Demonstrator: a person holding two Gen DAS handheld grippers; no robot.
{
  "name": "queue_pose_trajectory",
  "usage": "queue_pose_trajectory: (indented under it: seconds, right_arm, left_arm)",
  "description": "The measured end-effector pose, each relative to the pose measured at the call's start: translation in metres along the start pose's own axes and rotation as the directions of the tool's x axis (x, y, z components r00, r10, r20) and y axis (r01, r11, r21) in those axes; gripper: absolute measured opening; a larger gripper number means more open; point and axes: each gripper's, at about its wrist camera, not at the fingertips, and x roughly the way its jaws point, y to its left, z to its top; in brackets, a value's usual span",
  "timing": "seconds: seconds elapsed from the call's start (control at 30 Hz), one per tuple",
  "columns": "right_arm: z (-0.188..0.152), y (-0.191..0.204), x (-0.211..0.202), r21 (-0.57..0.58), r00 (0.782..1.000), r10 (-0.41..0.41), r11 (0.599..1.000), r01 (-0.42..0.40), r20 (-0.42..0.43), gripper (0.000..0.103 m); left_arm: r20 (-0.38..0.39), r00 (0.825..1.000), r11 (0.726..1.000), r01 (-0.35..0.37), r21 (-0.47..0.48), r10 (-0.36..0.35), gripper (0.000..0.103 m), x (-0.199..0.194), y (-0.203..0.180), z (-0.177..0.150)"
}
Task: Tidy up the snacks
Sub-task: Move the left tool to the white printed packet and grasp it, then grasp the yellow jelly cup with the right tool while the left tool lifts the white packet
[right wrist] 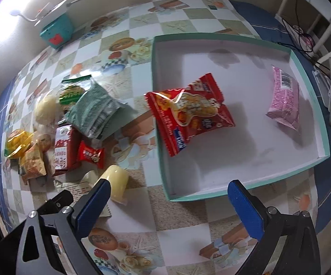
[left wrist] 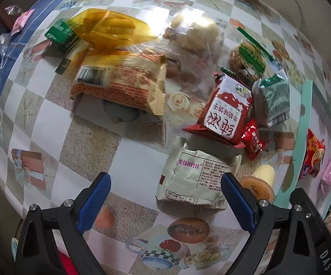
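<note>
From the left wrist, the left gripper (left wrist: 164, 197) is hovering wide and empty, a pale snack packet (left wrist: 195, 176) lying just ahead between its fingers. From the right wrist, the right gripper (right wrist: 169, 202) is gaping empty before the teal box (right wrist: 252, 184) holding a red packet (right wrist: 190, 112).

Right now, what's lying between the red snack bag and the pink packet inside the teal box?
Nothing: the right wrist view shows only bare white box floor between the red bag and pink packet.

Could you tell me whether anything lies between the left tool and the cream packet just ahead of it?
Nothing visible does: the open left tool faces the cream packet across bare tablecloth.
</note>
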Motion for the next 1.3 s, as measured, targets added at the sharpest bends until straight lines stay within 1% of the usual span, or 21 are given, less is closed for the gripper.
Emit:
queue_pose_trajectory:
  seconds: [0.13,0.3,0.47,0.57,0.7,0.8,0.87,1.03,1.17,1.3]
  right_arm:
    - [0.001,-0.008,0.000,0.026,1.000,-0.006,1.000,0.006,-0.002,0.103]
    - [0.003,-0.016,-0.002,0.050,1.000,-0.005,0.999,0.005,0.002,0.103]
    - [0.003,-0.017,-0.003,0.050,1.000,-0.002,0.999,0.002,0.005,0.103]
    - [0.003,-0.018,-0.004,0.044,1.000,-0.002,0.999,0.001,0.006,0.103]
    - [0.005,-0.014,-0.002,0.043,1.000,-0.005,0.999,0.005,0.006,0.103]
    - [0.005,-0.014,-0.001,0.042,1.000,-0.007,0.999,0.007,0.006,0.103]
    - [0.005,-0.014,-0.001,0.041,1.000,-0.008,0.999,0.008,0.005,0.103]
    - [0.004,-0.013,0.000,0.034,1.000,-0.009,0.999,0.009,0.005,0.103]
    - [0.004,-0.010,0.001,0.027,1.000,-0.008,1.000,0.008,0.005,0.103]
    - [0.003,-0.003,0.002,0.004,1.000,-0.004,1.000,0.004,0.007,0.103]
  left_arm:
    - [-0.007,1.000,0.999,-0.013,0.035,0.013,0.097,0.004,-0.010,-0.002]
    - [0.000,0.999,0.994,-0.044,0.104,0.044,0.097,0.009,-0.031,-0.008]
    - [0.007,0.997,0.985,-0.074,0.155,0.074,0.097,0.015,-0.054,-0.011]
    - [0.027,0.995,0.977,-0.101,0.186,0.098,0.097,0.021,-0.069,-0.017]
    - [0.027,0.994,0.969,-0.112,0.219,0.109,0.097,0.028,-0.087,-0.019]
    - [0.035,0.994,0.969,-0.105,0.223,0.099,0.093,0.029,-0.093,-0.022]
    - [0.039,0.996,0.971,-0.091,0.221,0.084,0.083,0.025,-0.090,-0.022]
    - [0.028,0.998,0.978,-0.062,0.202,0.057,0.073,0.020,-0.079,-0.019]
    - [0.024,0.998,0.984,-0.063,0.168,0.059,0.072,0.019,-0.074,-0.014]
    - [0.013,0.999,0.994,-0.047,0.101,0.046,0.072,0.016,-0.063,-0.008]
